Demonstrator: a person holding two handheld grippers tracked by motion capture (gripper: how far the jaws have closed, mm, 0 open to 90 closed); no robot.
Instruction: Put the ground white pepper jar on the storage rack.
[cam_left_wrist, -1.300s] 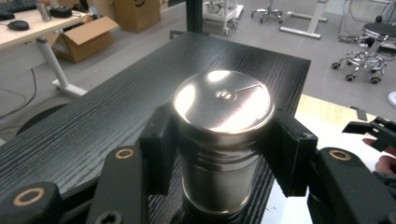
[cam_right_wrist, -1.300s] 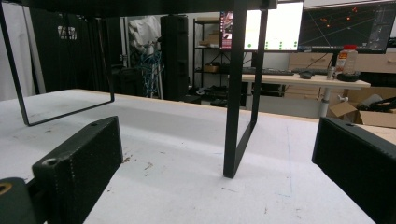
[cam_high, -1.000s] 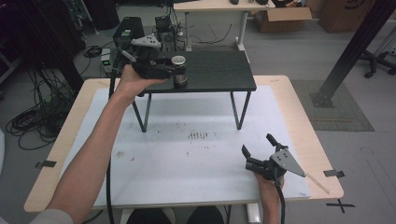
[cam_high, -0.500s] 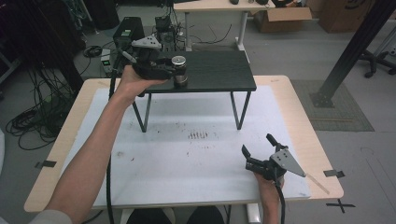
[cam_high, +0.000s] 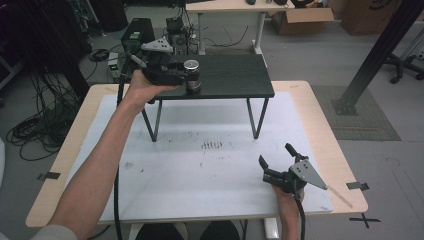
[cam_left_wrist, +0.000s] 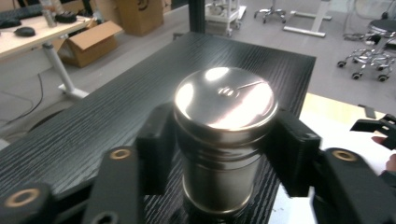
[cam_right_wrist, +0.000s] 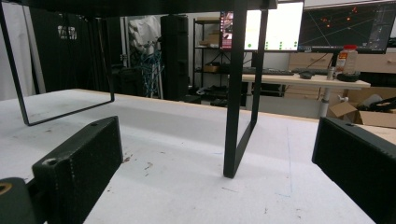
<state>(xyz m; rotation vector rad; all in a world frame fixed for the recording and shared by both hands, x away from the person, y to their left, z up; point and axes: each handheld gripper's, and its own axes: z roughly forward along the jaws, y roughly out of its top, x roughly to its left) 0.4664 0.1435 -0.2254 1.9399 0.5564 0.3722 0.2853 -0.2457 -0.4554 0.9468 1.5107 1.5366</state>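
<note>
A round metal canister (cam_high: 191, 66) with a shiny lid stands upright on the black raised shelf (cam_high: 235, 75), near its left front edge. My left gripper (cam_high: 190, 83) reaches it from the left, and its jaws have just been opening slightly with the canister (cam_left_wrist: 224, 135) between them. In the left gripper view the pads (cam_left_wrist: 156, 149) still lie against the canister's two sides. My right gripper (cam_high: 275, 154) rests low over the white mat (cam_high: 200, 170) at the near right. It is open, with nothing between its jaws (cam_right_wrist: 217, 135).
The shelf stands on thin black wire legs (cam_right_wrist: 238, 93) over the white mat. Dark smudges (cam_high: 212, 145) mark the mat's middle. The wooden table edge (cam_high: 325, 125) frames the mat. Cables, boxes and a desk lie on the floor beyond.
</note>
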